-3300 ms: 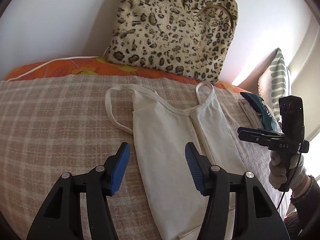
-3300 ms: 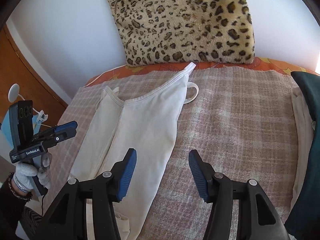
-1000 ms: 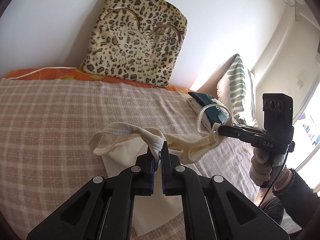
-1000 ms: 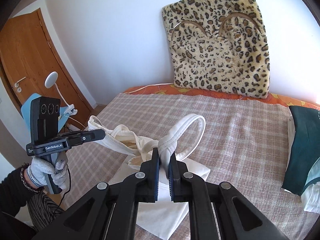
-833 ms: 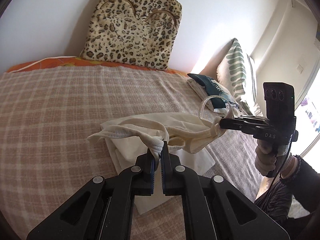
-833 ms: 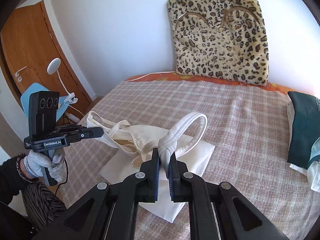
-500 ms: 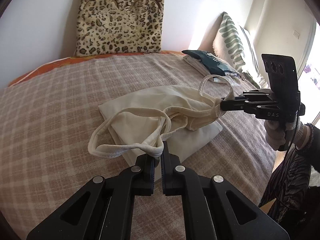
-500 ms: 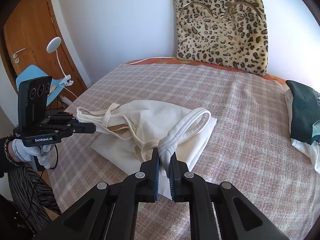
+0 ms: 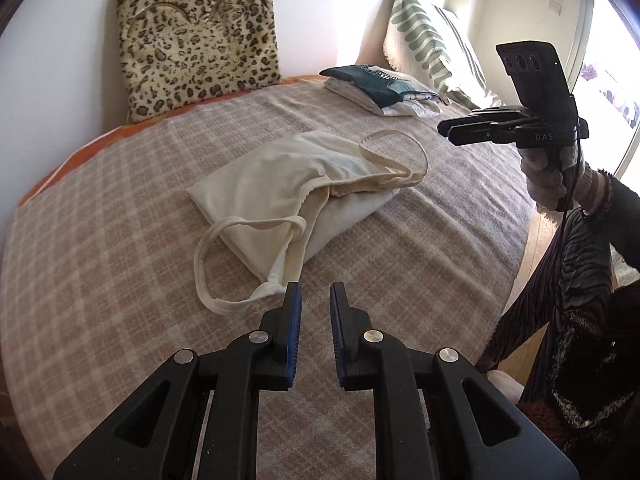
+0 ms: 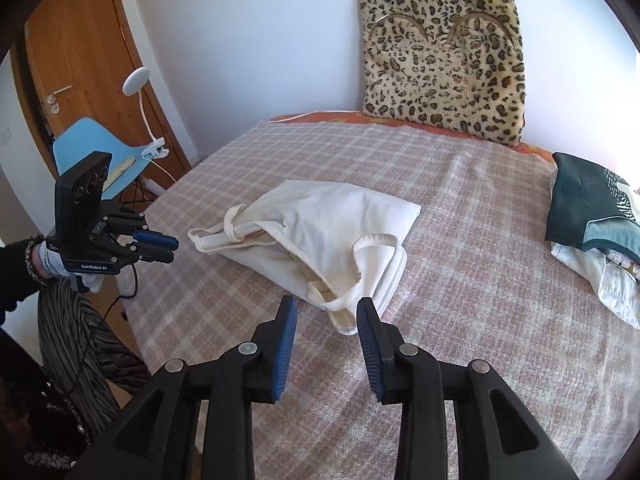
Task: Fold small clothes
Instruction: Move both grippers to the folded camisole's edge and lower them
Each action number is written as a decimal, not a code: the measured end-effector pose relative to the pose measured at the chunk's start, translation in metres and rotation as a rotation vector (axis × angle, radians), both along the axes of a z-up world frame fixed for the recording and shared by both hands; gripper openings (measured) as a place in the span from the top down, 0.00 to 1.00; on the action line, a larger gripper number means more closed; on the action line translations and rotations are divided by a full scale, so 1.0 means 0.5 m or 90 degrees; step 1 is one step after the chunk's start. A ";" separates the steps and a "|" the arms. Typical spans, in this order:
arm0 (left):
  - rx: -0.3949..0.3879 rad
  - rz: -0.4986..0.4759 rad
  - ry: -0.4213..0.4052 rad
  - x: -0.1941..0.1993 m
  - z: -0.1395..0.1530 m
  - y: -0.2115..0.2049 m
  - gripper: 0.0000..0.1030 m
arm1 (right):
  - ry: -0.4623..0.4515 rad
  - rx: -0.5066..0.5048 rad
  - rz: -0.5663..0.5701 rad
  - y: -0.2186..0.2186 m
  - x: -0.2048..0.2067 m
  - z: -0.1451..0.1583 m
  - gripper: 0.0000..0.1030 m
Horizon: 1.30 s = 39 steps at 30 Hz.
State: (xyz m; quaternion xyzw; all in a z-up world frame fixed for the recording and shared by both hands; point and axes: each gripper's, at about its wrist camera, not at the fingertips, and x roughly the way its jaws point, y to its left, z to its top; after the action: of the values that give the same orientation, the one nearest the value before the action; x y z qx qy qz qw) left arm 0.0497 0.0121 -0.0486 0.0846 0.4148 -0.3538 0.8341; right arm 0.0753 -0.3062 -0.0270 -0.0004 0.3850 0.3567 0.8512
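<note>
A cream strappy top (image 9: 296, 188) lies folded over on the checked blanket, its shoulder straps loose at the near edge. It also shows in the right wrist view (image 10: 332, 232). My left gripper (image 9: 315, 300) is open and empty, just in front of the top's near strap (image 9: 216, 280). My right gripper (image 10: 326, 312) is open and empty, with the top's near corner between its fingertips. Each gripper also shows from the other's view, the right one (image 9: 472, 126) and the left one (image 10: 160, 248), both held off the bed's edge.
A leopard-print cushion (image 9: 196, 40) leans on the wall at the head of the bed. A stack of folded clothes with a teal piece on top (image 10: 592, 208) lies at the right. A striped pillow (image 9: 428, 44), a blue chair (image 10: 96, 148) and a wooden door (image 10: 80, 60) stand around the bed.
Both grippers laid the top's strap end down toward the near edge, folding it over, then opened and let go. Both have pulled back from the cloth.
</note>
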 end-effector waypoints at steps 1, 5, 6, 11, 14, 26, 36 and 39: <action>-0.017 0.005 -0.007 0.010 0.013 -0.005 0.88 | -0.001 0.007 -0.004 0.008 0.010 0.005 0.70; -0.025 0.011 -0.037 0.072 0.026 -0.052 0.88 | -0.005 -0.022 0.009 0.074 0.054 -0.012 0.74; -0.024 0.011 -0.034 0.092 0.020 -0.063 0.88 | 0.004 -0.028 0.012 0.088 0.066 -0.022 0.74; -0.034 0.009 0.039 0.163 -0.039 -0.091 0.88 | 0.024 -0.084 0.030 0.129 0.092 -0.075 0.75; -0.002 -0.020 0.065 0.154 -0.077 -0.112 0.88 | 0.035 -0.115 0.044 0.123 0.089 -0.093 0.75; 0.133 -0.069 0.013 0.056 -0.100 -0.138 0.87 | 0.087 -0.135 0.079 0.057 0.054 -0.113 0.74; 0.083 -0.001 -0.038 0.078 -0.023 -0.089 0.47 | 0.120 0.033 -0.006 0.008 0.118 -0.067 0.54; 0.008 0.039 0.006 0.119 -0.007 -0.050 0.47 | 0.161 0.047 -0.038 0.010 0.143 -0.093 0.54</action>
State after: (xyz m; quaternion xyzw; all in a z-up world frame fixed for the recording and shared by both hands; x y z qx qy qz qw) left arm 0.1092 -0.0129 -0.0522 0.0750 0.4235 -0.3257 0.8420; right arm 0.1466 -0.3014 -0.0736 0.0876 0.4756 0.3426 0.8055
